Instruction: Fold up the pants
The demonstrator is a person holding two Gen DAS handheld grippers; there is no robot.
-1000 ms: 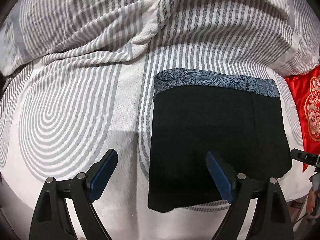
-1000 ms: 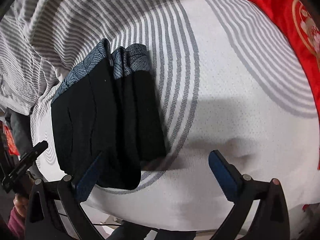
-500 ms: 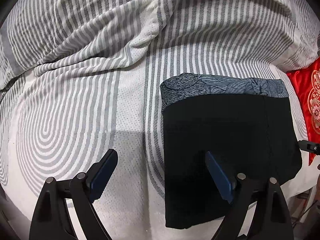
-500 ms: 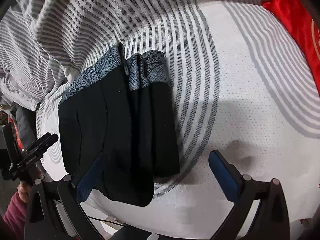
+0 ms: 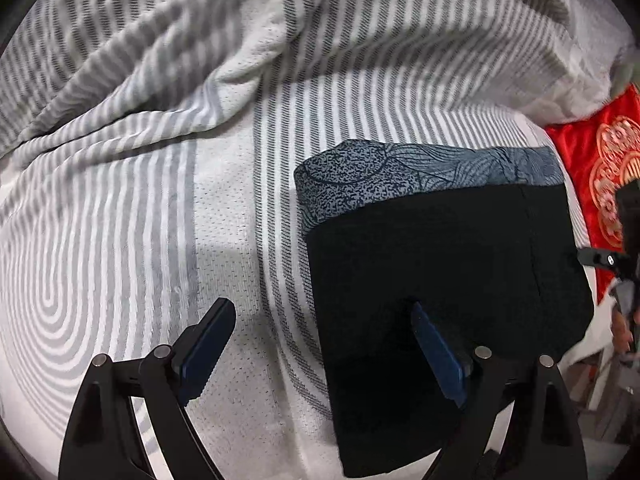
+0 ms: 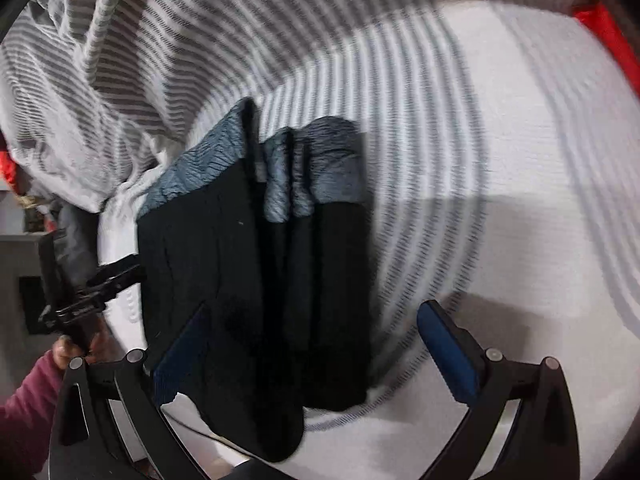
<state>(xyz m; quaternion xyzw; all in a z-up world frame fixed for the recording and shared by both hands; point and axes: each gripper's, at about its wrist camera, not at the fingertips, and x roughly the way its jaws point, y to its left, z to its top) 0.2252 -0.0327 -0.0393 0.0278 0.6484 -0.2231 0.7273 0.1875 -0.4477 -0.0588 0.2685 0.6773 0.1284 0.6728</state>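
Looking down through the left wrist camera, I counted one pair of folded pants (image 5: 440,280) lying on the bed (image 5: 224,216), a black bundle with a single blue-grey patterned band along its far edge. The sheet under it was white with grey curved stripes, and one bunched striped blanket (image 5: 200,48) lay heaped beyond. My left hand-held gripper (image 5: 320,348) had its two blue-padded fingers spread wide apart with nothing clamped: one finger (image 5: 208,344) stood over bare sheet to the left of the pants, the other over the black cloth near its left edge. I could not tell whether that pad touched the fabric. One red cushion (image 5: 600,168) with gold embroidery showed at the right edge, and just below it part of the other tool poked into view.

Through the right wrist camera, which was somewhat blurred, I saw the same one pair of pants (image 6: 256,280), here showing several lengthwise folds stacked side by side, with the patterned band at the far end and the near end hanging over the edge of the bed (image 6: 520,160). My right hand-held gripper (image 6: 308,344) also stood wide apart, gripping nothing; its left finger lay over the near left part of the black cloth, its right finger (image 6: 448,352) over white sheet well to the right. At the left edge I counted one hand (image 6: 72,350) in a dark pink sleeve holding the other tool.
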